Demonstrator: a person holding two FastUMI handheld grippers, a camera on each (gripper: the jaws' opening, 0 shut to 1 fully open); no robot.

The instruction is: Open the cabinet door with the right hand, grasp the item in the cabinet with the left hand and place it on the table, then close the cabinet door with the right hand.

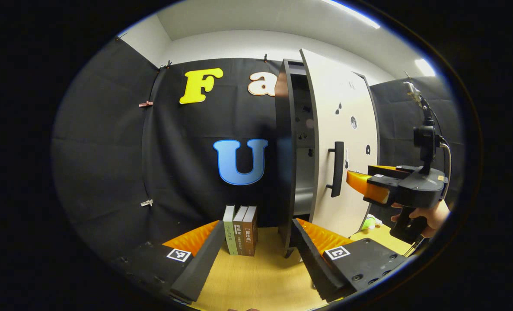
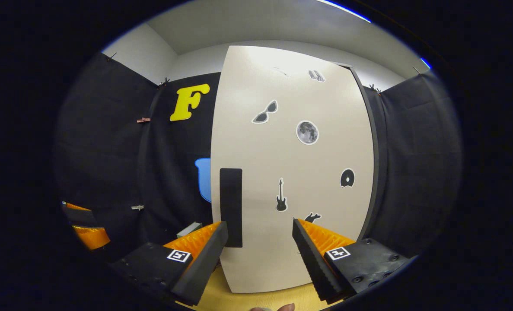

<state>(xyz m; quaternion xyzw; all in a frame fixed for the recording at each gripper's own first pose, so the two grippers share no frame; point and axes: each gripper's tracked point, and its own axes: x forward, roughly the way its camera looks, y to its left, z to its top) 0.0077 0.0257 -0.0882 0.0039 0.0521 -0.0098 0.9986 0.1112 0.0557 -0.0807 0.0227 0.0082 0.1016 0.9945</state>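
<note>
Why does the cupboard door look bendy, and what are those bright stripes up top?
In both gripper views the fisheye lens bows straight edges, so the cabinet door curves. In the left gripper view the stripes are ceiling lights glaring white; the cabinet interior stays dim.

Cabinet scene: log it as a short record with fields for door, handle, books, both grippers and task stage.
door: cabinet door partly open, dark interior showing beside it
handle: black bar handle on the door's outer face, not gripped
books: three books upright on the wooden table, left of the cabinet
left gripper: left gripper open, holding nothing
right gripper: right gripper open, facing the door near the handle
stage: door still ajar
</note>
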